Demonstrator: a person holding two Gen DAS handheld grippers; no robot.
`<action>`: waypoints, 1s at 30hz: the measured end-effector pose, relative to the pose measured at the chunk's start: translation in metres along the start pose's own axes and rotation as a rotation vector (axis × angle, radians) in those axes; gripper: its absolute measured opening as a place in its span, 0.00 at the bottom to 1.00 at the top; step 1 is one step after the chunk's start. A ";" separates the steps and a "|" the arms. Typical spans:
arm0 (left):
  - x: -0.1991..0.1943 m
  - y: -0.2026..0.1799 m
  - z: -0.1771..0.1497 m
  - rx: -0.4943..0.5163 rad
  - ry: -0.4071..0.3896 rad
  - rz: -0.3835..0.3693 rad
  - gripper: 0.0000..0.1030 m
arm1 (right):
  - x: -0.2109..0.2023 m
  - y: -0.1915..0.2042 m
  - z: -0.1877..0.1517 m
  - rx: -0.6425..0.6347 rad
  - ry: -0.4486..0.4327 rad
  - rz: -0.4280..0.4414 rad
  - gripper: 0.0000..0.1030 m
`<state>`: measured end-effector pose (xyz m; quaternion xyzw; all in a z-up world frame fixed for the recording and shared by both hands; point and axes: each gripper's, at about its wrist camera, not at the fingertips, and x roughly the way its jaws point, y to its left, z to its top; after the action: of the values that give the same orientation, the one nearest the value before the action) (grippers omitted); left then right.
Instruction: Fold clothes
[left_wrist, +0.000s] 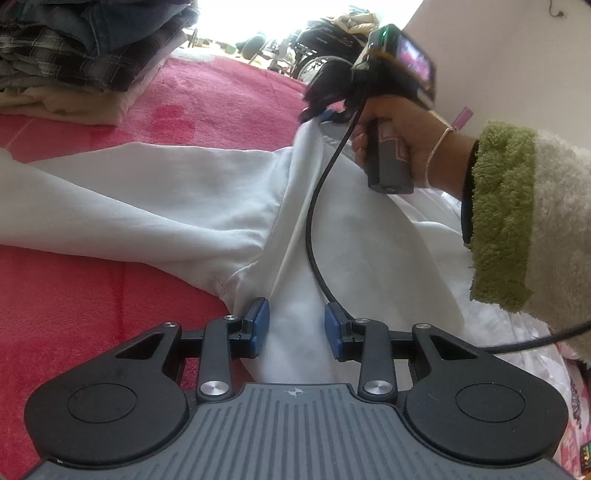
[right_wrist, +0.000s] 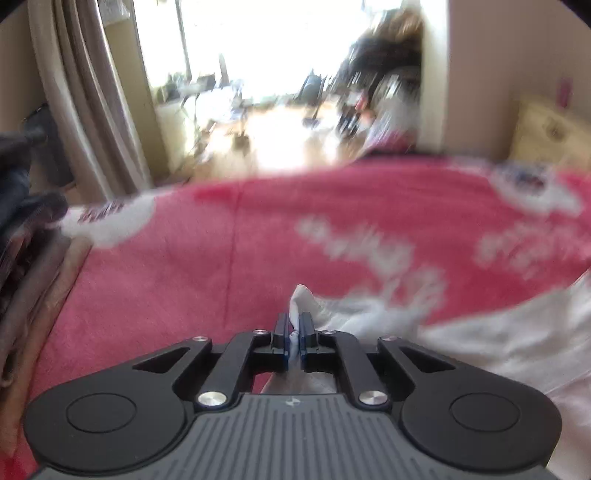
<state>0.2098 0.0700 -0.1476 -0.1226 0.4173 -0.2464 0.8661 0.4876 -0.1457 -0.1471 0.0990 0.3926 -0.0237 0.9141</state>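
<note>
A white garment (left_wrist: 166, 199) lies rumpled across the pink blanket (left_wrist: 92, 314), with a seam puckered near my left gripper (left_wrist: 296, 328). Its blue pads stand apart with cloth between them; whether they pinch it I cannot tell. My right gripper (right_wrist: 294, 332) is clamped on a peaked white corner, blurred. Folded clothes (left_wrist: 85, 55) sit far left.

Blurred blanket print (right_wrist: 388, 258), cropped clothes stack (left_wrist: 74, 55)
</note>
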 end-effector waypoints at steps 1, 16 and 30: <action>0.000 0.000 0.000 0.003 0.000 0.000 0.32 | -0.004 -0.004 0.002 0.016 0.004 0.022 0.16; 0.001 -0.002 0.002 -0.009 0.002 -0.001 0.32 | -0.138 -0.207 0.018 0.217 -0.032 0.009 0.67; 0.004 0.005 0.001 -0.037 -0.025 -0.040 0.32 | -0.060 -0.236 0.003 0.207 0.136 -0.035 0.04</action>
<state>0.2139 0.0720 -0.1516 -0.1500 0.4084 -0.2542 0.8638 0.4196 -0.3792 -0.1404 0.1872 0.4509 -0.0734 0.8696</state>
